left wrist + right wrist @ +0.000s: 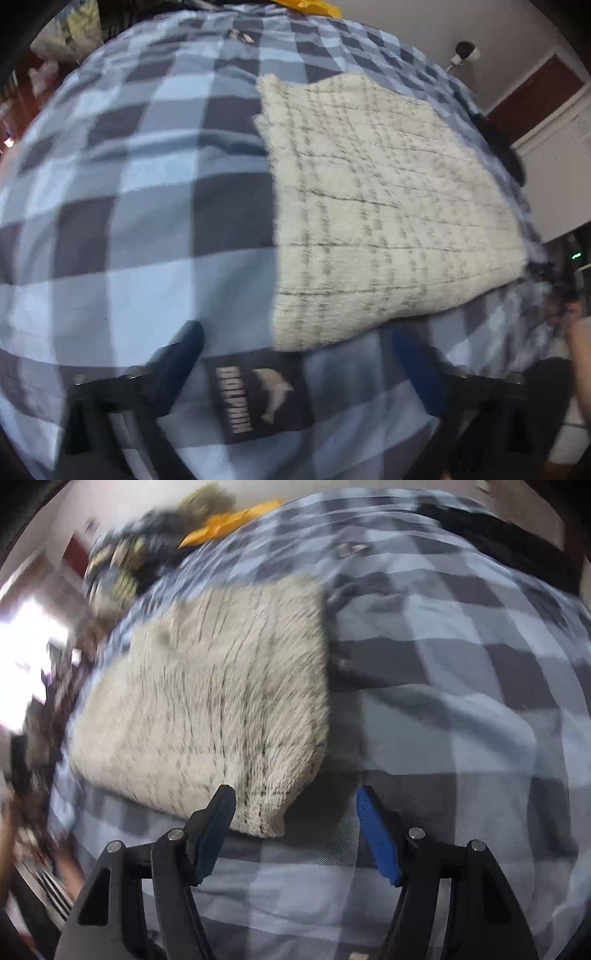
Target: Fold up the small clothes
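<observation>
1. While I look through the left wrist camera, I see one cream knitted garment [384, 206], folded into a thick block, lying on the blue-and-grey checked bedcover [122, 206]. My left gripper [295, 339] has its two fingers spread wide with nothing pressed between them. The garment's near edge lies just ahead of the fingertips, toward the right finger, and its near corner reaches between the two tips. One dark label with a dolphin picture [258, 395] lies on the bedcover nearer the camera than the garment, between the fingers. One yellow item [310, 5] shows past the bedcover's far edge. I see no container here.

2. Through the right wrist camera, which is blurred, I count the same single garment [207, 701] on the bedcover [461, 701]. My right gripper [295, 797] stands partly open, its blue pads [376, 842] apart and gripping nothing. The garment's near corner lies just ahead of the left finger, between the tips. A yellow item [229, 520] lies beyond the garment.
</observation>
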Motion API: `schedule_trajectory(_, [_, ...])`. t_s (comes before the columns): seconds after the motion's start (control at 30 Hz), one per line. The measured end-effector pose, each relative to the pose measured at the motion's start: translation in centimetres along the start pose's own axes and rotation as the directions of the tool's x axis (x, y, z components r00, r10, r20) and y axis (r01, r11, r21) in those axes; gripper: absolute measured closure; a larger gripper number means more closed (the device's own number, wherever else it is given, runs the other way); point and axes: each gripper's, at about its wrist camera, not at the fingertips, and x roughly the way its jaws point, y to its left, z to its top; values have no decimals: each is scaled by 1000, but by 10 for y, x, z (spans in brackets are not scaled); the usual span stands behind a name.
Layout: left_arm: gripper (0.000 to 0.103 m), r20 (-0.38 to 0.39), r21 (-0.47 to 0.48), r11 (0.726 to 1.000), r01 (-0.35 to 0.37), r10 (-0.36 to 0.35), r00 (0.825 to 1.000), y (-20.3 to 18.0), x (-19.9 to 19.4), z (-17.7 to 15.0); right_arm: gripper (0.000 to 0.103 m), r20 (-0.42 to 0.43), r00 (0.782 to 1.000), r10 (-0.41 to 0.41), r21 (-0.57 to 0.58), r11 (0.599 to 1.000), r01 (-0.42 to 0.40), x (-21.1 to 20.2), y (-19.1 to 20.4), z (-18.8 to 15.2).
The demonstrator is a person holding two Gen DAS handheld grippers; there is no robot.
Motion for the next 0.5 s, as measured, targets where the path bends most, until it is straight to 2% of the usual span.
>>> schedule_trajectory(0.03, [1, -4, -5, 1000, 21, -21, 1000, 0, 1, 0, 39, 8, 1000, 2, -48, 999, -1, 4, 5, -1])
schedule_trajectory(0.13, [1, 14, 1, 1000, 16, -16, 1000, -5, 0, 3, 39, 88, 996, -22, -153, 988, 35, 7, 12, 5])
schedule_trajectory(0.2, [1, 20, -21, 999, 26, -25, 999, -4, 0, 6, 39, 113, 993, -31, -183, 982, 52, 10, 13, 14])
schedule_trajectory(0.37, [1, 24, -52, 999, -4, 5, 1000, -2, 4, 10, 39, 8, 996, 90, -174, 981, -88, 28, 12, 26])
schedule_trajectory(0.43, [1, 17, -55, 998, -3, 4, 1000, -2, 6, 9, 39, 14, 988, 157, -163, 975, -152, 21, 12, 25])
schedule_trajectory(0.5, [1, 12, -49, 999, -17, 17, 1000, -1, 7, 8, 39, 29, 989, 148, -145, 979, -142, 15, 7, 20])
